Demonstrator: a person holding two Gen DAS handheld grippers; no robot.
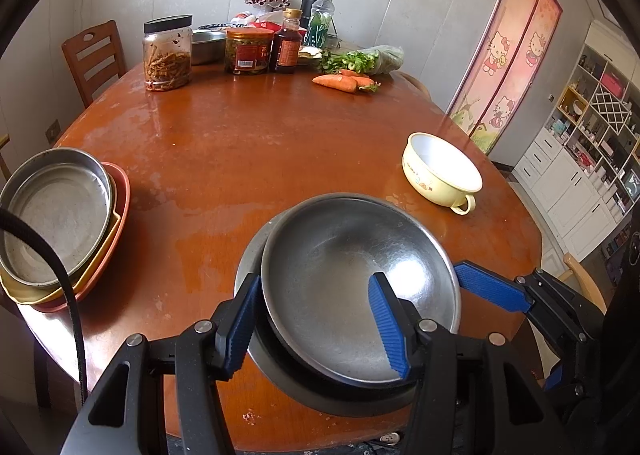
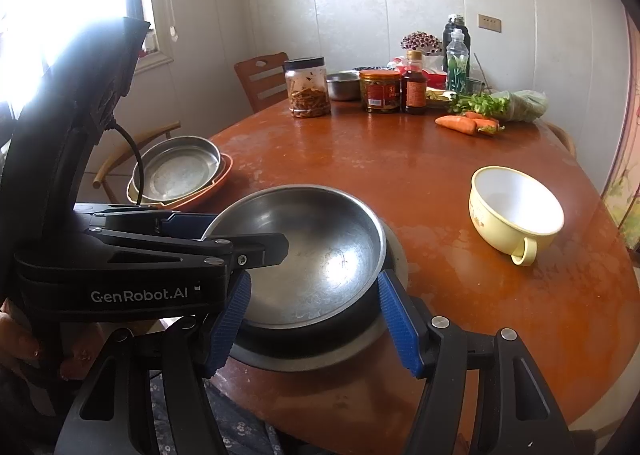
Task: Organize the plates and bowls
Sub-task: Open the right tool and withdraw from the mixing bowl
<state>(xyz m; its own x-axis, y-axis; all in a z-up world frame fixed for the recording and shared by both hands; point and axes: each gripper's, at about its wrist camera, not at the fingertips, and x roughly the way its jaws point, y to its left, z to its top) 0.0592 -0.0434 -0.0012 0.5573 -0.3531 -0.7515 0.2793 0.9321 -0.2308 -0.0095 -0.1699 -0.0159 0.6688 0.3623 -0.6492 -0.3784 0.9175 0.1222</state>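
Note:
A steel bowl (image 1: pixel 352 279) sits nested in another steel bowl (image 1: pixel 250 255) at the table's near edge; it also shows in the right wrist view (image 2: pixel 308 251). My left gripper (image 1: pixel 316 323) is open, one finger outside the bowl's left rim and one inside it. My right gripper (image 2: pixel 316 323) is open around the bowls' near rim; it shows at the right of the left wrist view (image 1: pixel 492 287). A stack of plates (image 1: pixel 60 219) topped by a steel pan sits at the left edge (image 2: pixel 180 171). A cream bowl with a handle (image 1: pixel 440 171) stands to the right (image 2: pixel 516 211).
At the far side of the round wooden table (image 1: pixel 240 143) stand jars (image 1: pixel 168 51), a sauce bottle (image 1: pixel 286 41), a steel bowl (image 1: pixel 208 45), bottles, greens and carrots (image 1: pixel 344 81). A wooden chair (image 1: pixel 94 55) stands behind. A cabinet (image 1: pixel 592 159) is at the right.

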